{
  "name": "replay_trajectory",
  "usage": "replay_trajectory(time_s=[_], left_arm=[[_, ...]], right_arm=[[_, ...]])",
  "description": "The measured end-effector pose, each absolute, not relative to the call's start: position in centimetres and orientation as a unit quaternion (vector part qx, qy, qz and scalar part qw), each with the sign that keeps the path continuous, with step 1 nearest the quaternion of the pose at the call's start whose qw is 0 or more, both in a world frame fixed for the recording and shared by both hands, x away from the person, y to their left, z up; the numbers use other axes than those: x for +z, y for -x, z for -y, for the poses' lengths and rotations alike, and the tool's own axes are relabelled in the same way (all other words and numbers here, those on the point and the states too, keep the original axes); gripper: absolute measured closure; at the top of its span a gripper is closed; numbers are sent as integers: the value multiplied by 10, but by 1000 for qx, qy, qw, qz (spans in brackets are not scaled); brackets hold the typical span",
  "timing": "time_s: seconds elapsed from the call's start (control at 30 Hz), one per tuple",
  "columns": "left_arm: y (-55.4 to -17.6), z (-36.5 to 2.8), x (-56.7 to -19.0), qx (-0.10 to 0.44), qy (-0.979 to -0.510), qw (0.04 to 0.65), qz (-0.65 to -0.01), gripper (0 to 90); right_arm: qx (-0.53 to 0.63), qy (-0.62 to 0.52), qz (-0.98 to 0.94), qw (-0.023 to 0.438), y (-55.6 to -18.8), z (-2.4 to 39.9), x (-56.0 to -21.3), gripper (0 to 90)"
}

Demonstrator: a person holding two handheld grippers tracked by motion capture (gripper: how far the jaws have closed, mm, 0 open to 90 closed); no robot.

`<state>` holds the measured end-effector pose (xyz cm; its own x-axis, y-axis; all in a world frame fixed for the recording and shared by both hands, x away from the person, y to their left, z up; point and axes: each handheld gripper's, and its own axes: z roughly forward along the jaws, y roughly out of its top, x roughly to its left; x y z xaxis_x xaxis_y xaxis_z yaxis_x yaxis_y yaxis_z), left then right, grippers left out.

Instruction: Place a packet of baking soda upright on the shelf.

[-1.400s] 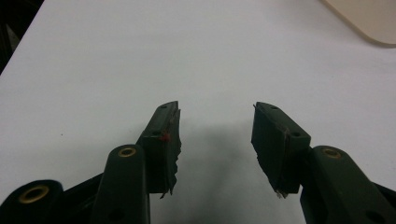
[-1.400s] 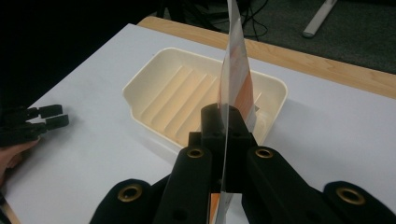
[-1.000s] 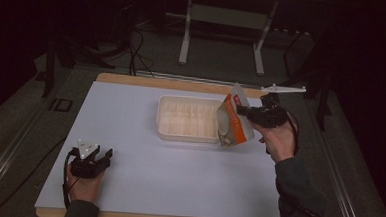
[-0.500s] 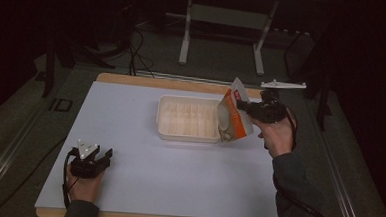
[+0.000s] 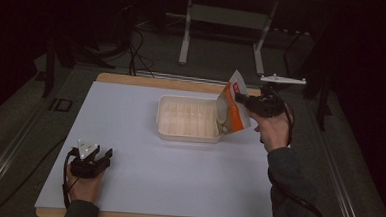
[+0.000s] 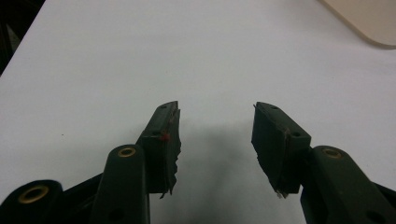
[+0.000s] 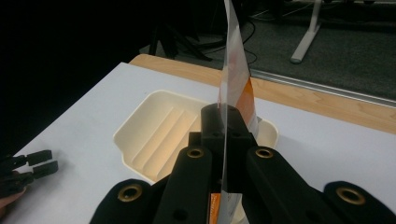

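White table (image 5: 144, 136) – wood-edged, dark room, cream tray (image 5: 188, 119) centre

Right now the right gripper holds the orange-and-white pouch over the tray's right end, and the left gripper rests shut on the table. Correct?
Not quite. The left gripper is open, its jaws set apart with nothing between them, as the left gripper view shows. The rest holds: the right gripper clamps the pouch over the tray's right end.

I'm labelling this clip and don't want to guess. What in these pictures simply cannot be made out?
- Print on the orange and white pouch: too small in the high view, seen edge-on in the right gripper view.
- Pouch contents: its wall hides them.
- Lower part of the pouch: hidden behind the right gripper in its own view.
- Far right corner of the cream tray: covered by the pouch in the high view.
- Tray in the left gripper view: cut off by the edge.
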<state>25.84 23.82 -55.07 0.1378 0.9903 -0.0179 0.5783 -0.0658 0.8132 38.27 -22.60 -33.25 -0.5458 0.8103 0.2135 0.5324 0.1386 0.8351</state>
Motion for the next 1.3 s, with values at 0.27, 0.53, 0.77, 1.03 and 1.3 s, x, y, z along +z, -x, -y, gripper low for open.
replay_trajectory(time_s=[0.27,0.53,0.77,1.03,1.3], left_arm=[[-258,-238,-551,294,-668,351,-587,514],[-259,-238,-551,294,-668,350,-587,514],[-259,-238,-551,294,-668,351,-587,514],[-258,-238,-551,293,-670,350,-586,514],[-258,-238,-551,293,-669,350,-586,514]], right_arm=[[472,-451,-742,154,-387,220,-333,900],[463,-451,-745,167,-393,216,-339,900],[462,-452,-743,174,-394,215,-345,900],[460,-457,-740,175,-397,216,-356,900],[456,-472,-736,168,-400,215,-368,900]])
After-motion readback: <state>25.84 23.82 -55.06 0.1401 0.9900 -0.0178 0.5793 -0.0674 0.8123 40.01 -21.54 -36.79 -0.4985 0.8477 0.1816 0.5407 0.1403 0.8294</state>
